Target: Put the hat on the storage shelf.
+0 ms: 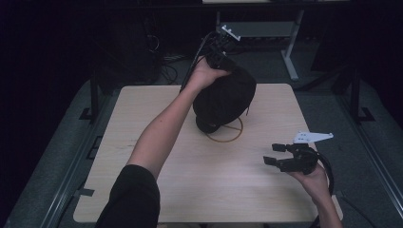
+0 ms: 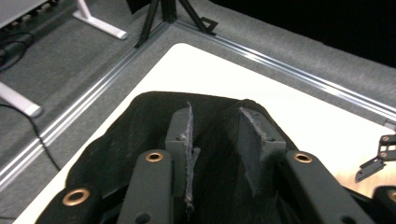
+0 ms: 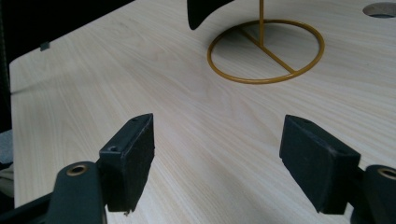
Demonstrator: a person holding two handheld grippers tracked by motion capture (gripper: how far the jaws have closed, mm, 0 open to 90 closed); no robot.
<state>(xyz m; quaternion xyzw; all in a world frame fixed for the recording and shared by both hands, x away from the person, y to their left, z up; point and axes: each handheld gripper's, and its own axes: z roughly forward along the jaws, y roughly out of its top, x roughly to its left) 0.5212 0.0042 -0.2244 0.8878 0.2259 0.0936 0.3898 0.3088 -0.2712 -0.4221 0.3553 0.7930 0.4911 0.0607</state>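
Item: one black hat [image 1: 223, 97], soft cloth by its look, held over the far middle of the pale wooden worktop [image 1: 142, 118], above a gold wire stand [image 1: 227, 134] with a ring base and a thin upright post. My left tool [image 2: 217, 140] had the hat; in the left gripper view its jaws stood a little apart with a fold of the dark fabric bunched between the pads, so I recorded it as gripping the hat at its upper edge. Whether the hat rested on the post or hung free of it I could not tell, as the cloth hid the post's top. My right tool [image 3: 224, 163] was low over the near right part of the worktop, well apart from the stand, jaws spread wide and holding nothing; the right gripper view showed bare wood grain between them, with the stand's ring and a dark tip of the hat beyond. Handling notes, my judgement only: the hat appeared light and limp, drooping and folding under its own weight, with a matt, slightly fuzzy surface unlikely to slip from the pads. Not fragile, though a hard pinch might crease it. Best hold seemed a doubled fold at the brim or crown edge. The stand looked slight and liable to tip if the cloth dragged on its post.
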